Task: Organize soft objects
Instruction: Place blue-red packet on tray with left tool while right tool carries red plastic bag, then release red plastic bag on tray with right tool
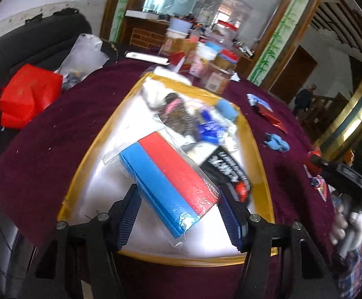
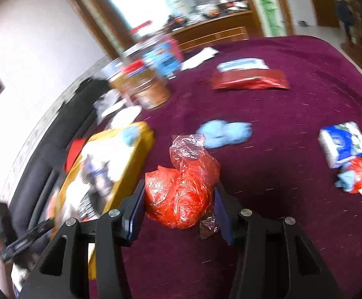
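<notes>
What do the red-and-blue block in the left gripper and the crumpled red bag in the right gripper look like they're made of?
Red-and-blue block: likely foam sponge, matte faces and square edges, sealed in clear glossy film that glints and wrinkles at the ends.
Crumpled red bag: thin translucent plastic film, shiny, with sharp creases and light showing through.

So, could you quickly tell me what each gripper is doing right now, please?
Left gripper: closed on the wrapped blue-and-red sponge pack.
Right gripper: closed on the crumpled red plastic bag.
</notes>
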Available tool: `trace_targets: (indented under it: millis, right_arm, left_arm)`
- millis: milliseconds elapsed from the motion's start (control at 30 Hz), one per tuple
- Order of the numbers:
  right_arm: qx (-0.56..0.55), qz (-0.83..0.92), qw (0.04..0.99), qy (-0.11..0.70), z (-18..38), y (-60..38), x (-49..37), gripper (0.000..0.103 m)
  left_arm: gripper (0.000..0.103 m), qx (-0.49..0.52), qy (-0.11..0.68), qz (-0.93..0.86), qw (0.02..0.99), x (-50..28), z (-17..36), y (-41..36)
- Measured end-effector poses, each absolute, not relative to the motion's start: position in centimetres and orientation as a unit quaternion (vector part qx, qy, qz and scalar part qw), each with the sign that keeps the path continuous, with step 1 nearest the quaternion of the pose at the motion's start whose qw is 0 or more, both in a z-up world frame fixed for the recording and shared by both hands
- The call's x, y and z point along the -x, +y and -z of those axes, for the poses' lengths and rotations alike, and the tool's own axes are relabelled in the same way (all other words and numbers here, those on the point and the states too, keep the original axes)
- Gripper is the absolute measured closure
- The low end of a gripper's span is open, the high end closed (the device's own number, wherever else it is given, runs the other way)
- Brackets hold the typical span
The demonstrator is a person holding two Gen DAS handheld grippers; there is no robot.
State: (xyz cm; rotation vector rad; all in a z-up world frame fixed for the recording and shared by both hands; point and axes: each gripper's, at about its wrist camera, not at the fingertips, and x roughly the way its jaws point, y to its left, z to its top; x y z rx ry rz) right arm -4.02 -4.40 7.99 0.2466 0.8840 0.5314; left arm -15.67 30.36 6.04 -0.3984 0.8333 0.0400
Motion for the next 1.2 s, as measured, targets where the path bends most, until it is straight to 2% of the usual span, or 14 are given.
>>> trace_targets:
  millis: [400, 533, 800, 967, 1200]
  right_arm:
    - [-0.009, -0.358, 0.826, 0.436, -9.0, 8.3, 9.9, 0.053]
    - [0.02, -0.378, 0.814, 0.441, -8.6, 11.2, 11.3, 0.053]
    - [0.075, -0.406, 0.791, 0.452, -7.0, 15.6, 13.2, 0.053]
    - [0.112, -0.407, 0.778, 0.464, -5.1, 18.2, 13.6, 0.053]
    - [0.153, -0.396, 0.77, 0.477, -3.3, 21.3, 13.4, 0.052]
  left_arm:
    - [0.036, 0.184, 0.44, -0.041, 0.878, 13.3, -4.3, 32.5]
    - [0.028, 0.19, 0.464, -0.069, 0.862, 12.2, -3.2, 33.3]
    - [0.026, 0.246, 0.407, -0.04, 0.879, 15.8, -5.7, 33.5]
    - [0.017, 0.265, 0.341, -0.06, 0.9, 19.5, -7.9, 34.5]
    - [0.017, 0.283, 0.341, -0.063, 0.894, 20.2, -7.3, 35.5]
